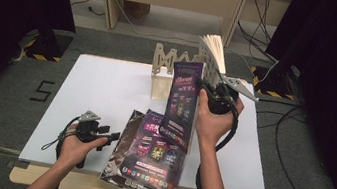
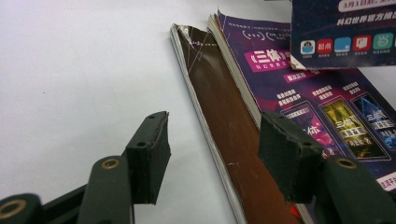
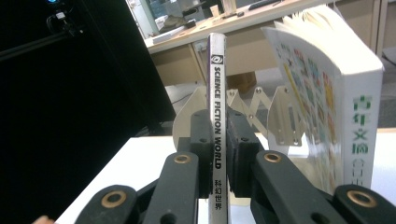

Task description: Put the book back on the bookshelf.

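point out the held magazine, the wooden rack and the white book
held magazine (image 3: 217, 107), right gripper view, spine
wooden rack (image 1: 165, 76), high view, front panel
white book (image 3: 359, 140), right gripper view, spine

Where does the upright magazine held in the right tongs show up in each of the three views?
High view: the upright magazine stands right of centre, gripped by the right tongs.
Left gripper view: its lower cover edge hangs at the top right.
Right gripper view: its spine runs up the centre.
Shared landmark: the wooden rack, seen behind the spine in the right gripper view.
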